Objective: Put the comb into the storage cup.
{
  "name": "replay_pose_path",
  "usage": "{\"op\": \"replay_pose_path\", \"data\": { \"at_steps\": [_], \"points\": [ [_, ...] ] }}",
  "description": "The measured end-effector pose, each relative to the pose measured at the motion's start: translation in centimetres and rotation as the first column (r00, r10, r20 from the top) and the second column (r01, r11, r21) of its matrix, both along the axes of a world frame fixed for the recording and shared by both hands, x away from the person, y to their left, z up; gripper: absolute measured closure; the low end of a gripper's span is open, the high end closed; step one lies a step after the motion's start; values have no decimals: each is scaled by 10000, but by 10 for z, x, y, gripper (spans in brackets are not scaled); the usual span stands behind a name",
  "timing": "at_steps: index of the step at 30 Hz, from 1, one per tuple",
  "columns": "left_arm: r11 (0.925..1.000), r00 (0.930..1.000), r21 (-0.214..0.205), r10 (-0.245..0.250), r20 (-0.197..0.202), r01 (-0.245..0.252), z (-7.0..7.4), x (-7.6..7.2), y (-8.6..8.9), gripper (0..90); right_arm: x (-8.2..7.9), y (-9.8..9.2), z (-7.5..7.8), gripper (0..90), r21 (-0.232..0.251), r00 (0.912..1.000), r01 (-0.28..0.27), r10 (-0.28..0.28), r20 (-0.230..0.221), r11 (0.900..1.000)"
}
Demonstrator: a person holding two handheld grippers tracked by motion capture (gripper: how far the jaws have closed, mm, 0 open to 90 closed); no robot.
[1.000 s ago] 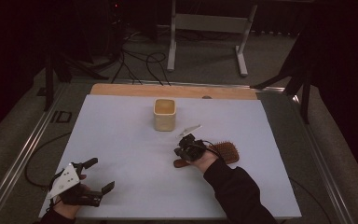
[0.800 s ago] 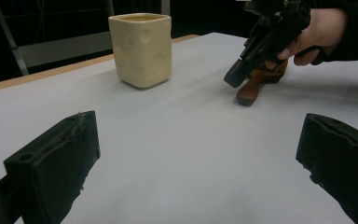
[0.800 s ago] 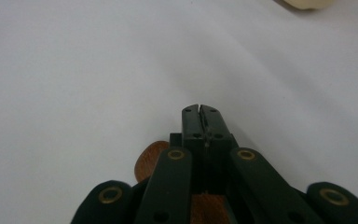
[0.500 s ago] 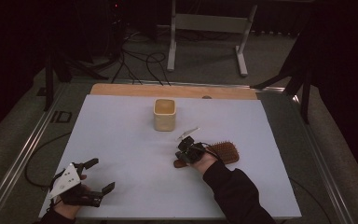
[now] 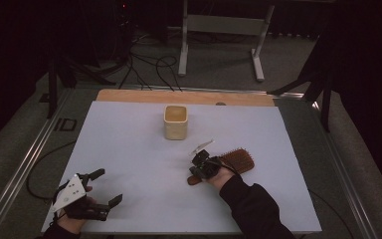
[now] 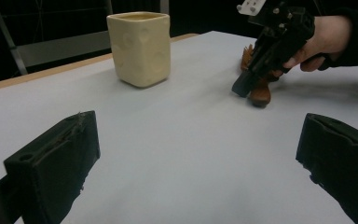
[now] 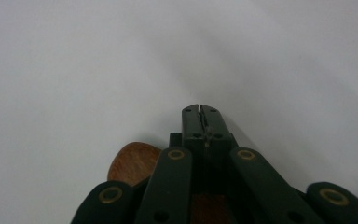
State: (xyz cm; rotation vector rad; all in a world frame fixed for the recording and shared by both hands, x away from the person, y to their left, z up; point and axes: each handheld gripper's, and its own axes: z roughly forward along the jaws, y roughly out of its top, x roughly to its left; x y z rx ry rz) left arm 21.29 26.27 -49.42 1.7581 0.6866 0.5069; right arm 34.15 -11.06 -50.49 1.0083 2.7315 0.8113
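1. A cream cup with squared sides stands upright on the white tabletop, toward the far side and near the middle. Its top is open. From above I cannot tell whether anything is inside it.
2. A brown wooden hairbrush lies flat on the tabletop, right of the middle and nearer than the cup. Its bristle head points right and its handle end points left and near.
3. The right gripper sits over the handle end of the hairbrush. In the right gripper view its jaws are pressed together at the tips, with the wooden handle just under and beside them. I cannot tell whether they pinch the wood or only rest on it.
4. The left gripper is at the near left corner of the tabletop. Its jaws stand wide apart with nothing between them.
5. The cup and the hairbrush are well apart, with bare white tabletop between them.
6. There is a wide open stretch of tabletop between the two grippers, and more on the far left.
7. A strip of bare wood runs along the far edge of the tabletop. The hairbrush lies well in from the right edge.
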Motion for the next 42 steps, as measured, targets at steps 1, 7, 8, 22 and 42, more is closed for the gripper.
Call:
{"op": "replay_pose_path", "data": {
  "at_steps": [1, 7, 8, 22, 42],
  "points": [
    [10000, 10000, -5, -1, -3, 1, 0, 0, 0, 1, -1, -1, 0, 900, 13, 10000, -42, 42, -20, 10000],
    [10000, 10000, 7, 2, 0, -2, 0, 0, 0, 1, -11, -9, 1, 900, -68, 9999, -107, 107, -33, 9999],
    [10000, 10000, 16, 7, 1, -7, 0, 0, 0, 1, -12, -9, 1, 900, -55, 9999, -82, 82, -71, 10000],
    [10000, 10000, 5, 29, -4, -29, 0, 0, 0, 1, -40, -28, 3, 900, -239, 9993, -352, 350, -89, 9991],
    [10000, 10000, -6, 29, -31, -29, 0, 1, -1, 1, -65, -78, 5, 900, -386, 9997, 138, -145, -180, 9992]
  ]
}}
